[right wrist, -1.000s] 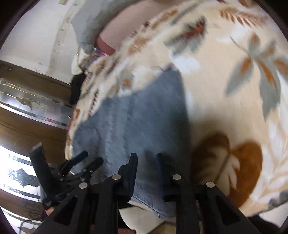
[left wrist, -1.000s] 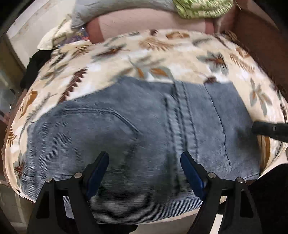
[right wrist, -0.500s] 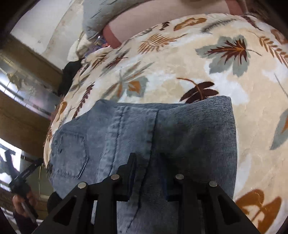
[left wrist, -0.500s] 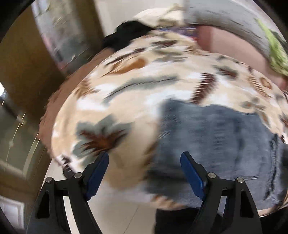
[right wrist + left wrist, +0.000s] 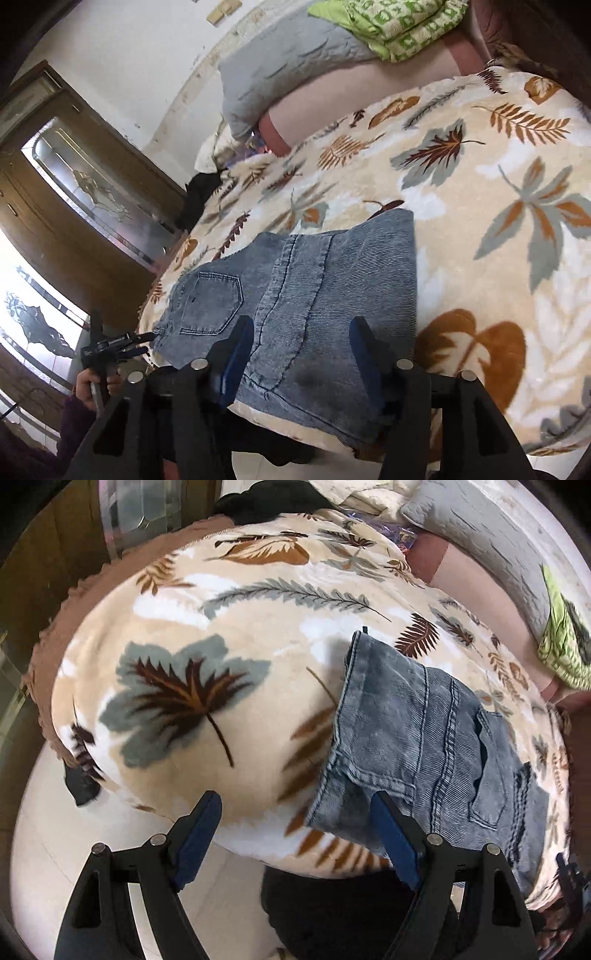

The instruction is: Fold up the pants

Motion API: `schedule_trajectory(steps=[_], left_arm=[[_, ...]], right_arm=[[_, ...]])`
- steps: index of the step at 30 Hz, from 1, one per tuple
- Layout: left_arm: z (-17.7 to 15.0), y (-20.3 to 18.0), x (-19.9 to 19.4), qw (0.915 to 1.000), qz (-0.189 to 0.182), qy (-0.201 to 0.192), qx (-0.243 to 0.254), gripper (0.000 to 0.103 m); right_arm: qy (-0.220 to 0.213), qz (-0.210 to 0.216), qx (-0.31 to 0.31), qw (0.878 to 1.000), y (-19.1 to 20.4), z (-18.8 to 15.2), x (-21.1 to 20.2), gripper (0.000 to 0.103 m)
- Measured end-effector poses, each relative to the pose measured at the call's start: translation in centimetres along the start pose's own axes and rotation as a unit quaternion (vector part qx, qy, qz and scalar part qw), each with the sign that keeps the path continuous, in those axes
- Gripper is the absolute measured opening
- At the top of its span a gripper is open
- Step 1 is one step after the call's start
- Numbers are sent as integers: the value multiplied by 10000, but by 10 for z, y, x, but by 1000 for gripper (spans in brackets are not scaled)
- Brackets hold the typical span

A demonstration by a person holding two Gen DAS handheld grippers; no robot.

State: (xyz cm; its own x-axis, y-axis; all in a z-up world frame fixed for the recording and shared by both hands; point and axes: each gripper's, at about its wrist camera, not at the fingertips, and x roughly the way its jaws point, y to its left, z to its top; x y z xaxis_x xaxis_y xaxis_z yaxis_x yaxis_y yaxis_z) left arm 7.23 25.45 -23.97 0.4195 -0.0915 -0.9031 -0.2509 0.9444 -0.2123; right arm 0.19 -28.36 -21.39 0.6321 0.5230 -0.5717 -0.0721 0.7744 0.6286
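Folded blue jeans [image 5: 325, 291] lie on a leaf-patterned blanket [image 5: 498, 206] near the bed's front edge, back pocket [image 5: 210, 302] up. My right gripper [image 5: 302, 325] hovers over their near edge, jaws opening; denim lies under the gap and the pads do not press it. The left gripper [image 5: 293, 801] is open at the jeans' [image 5: 424, 738] waistband end, with the denim corner just inside its right finger [image 5: 391, 830] and blanket [image 5: 221, 657] under the rest. The right wrist view also shows the left gripper [image 5: 118, 343], held by a hand [image 5: 92, 384] at the bed's left edge.
A grey pillow [image 5: 288, 70] and a green patterned cloth [image 5: 399, 22] lie at the head of the bed on a pink sheet [image 5: 351, 92]. A black garment [image 5: 199, 192] sits at the far left edge. A wooden wardrobe with glass panels [image 5: 85, 184] stands left, above pale floor [image 5: 55, 830].
The right gripper's jaws, narrow over the denim before, have spread and drawn back from it. The left gripper has swung from above the jeans to their left end and rolled, staying open.
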Motion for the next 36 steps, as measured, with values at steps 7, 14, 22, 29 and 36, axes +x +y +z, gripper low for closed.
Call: schedule_trajectory(steps=[7,14,22,29,36], left_arm=[[-9,5,11,9926,-856,417,-748,83],[-3,-6,33,9872,-1081,649,-976,82],[-4,-20,45,9870,-1136,654,-929,59],[-6,-24,42,9863,-1343,464,-842,26],[-3,-54,9,9942,-1031,-114,-290,16]], right_arm=[[43,103,54,9999,-4,0,2,58],[-5,147,71,9999,-5,-2,-2,58],[-17,155,220,9996,-11,1,-2,58],[-15,79,143,9999,-9,2,3,58],[-219,53,325,9992,-17,4,-5,58]])
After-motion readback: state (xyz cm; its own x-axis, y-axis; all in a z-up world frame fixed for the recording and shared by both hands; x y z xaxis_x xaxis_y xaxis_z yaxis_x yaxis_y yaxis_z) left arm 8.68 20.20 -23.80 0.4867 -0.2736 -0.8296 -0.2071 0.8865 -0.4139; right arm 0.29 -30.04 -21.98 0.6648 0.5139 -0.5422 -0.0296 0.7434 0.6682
